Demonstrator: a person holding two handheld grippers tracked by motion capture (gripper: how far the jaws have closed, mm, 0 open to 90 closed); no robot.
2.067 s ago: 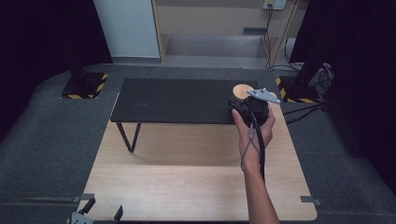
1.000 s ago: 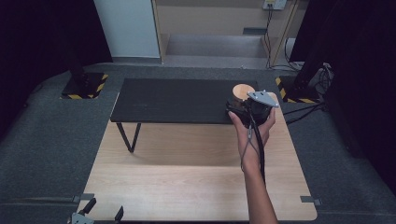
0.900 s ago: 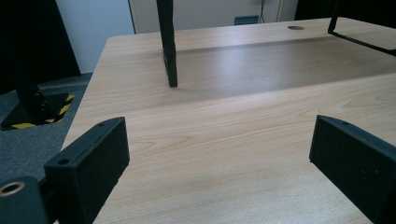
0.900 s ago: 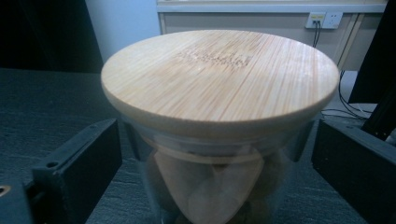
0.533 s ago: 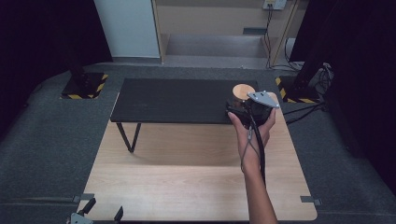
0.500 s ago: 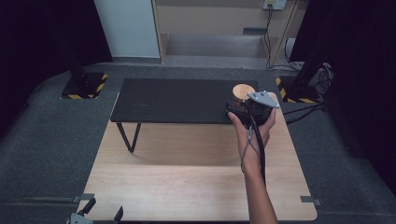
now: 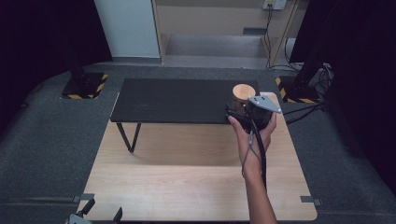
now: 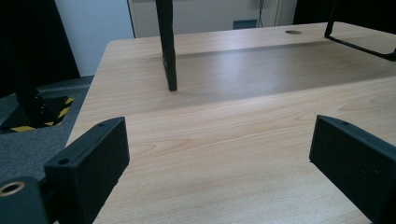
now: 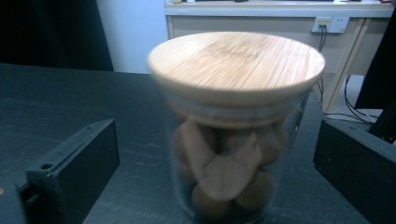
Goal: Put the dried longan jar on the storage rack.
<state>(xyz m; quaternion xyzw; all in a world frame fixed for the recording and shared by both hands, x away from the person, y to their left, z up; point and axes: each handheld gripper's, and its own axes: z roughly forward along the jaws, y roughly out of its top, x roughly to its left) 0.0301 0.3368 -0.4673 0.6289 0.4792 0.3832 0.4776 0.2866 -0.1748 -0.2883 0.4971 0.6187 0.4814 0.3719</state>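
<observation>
**Jar framed between wide jaws, nothing gripped**

Jar [image 9: 238, 126] with its wooden lid [image 9: 238, 60] stood on the black table [image 7: 177, 100] near its right end, holding brown lumps behind the glass. And the right gripper [image 9: 217, 172] was spread wide, one jaw on each side of the jar, neither touching it! Right hand [image 7: 252, 133] carried it from behind. Down low over the wooden tabletop [image 8: 233, 140], the left gripper [image 8: 219, 163] gaped just as wide, holding nothing.

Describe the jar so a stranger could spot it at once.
Find the black shelf raised over the wooden table. At its far right end, just ahead of the right gripper, stands the jar: clear glass, round bamboo lid, brown lumps inside, and the one object on that dark surface.
</observation>
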